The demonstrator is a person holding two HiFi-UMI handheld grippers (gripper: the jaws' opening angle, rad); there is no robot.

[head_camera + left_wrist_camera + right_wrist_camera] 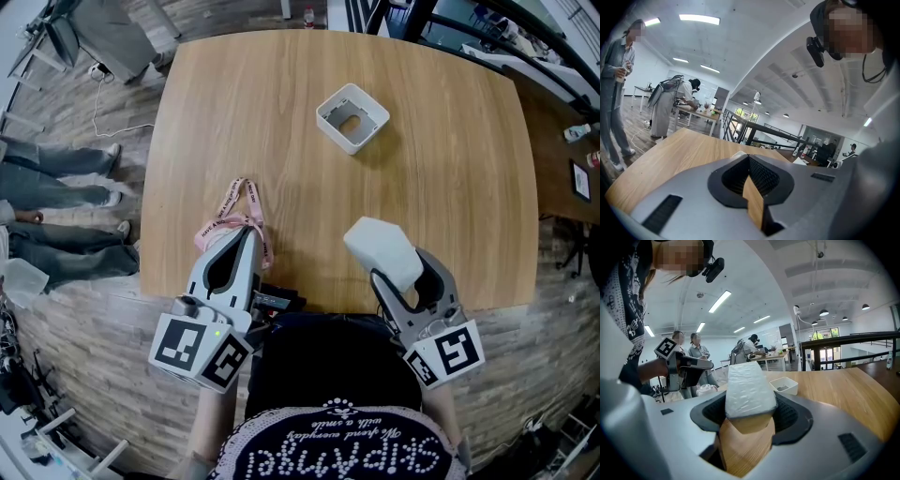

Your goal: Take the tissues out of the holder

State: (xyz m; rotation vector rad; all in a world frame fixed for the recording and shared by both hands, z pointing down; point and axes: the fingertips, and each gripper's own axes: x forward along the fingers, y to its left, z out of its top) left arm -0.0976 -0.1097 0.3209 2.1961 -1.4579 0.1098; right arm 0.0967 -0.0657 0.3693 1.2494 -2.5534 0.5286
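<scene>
So, R tongs (401, 270) clamped wide on tissue pack (382, 247) at table (450, 187) near edge; L tongs (251, 231) closed tight, empty, also near edge; holder (352, 118) twd far edge.

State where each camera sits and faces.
Head view: on the person's head, steeply down at wooden table, white holder; left gripper, right gripper, shirt show.
Left gripper view: on the left gripper, along its closed, empty jaws across the table; person's head above.
Right gripper view: on the right gripper, along jaws clamping the tissue pack, toward holder; head top left.
Shared: head and right gripper views show tissue pack, holder, left gripper.
</scene>
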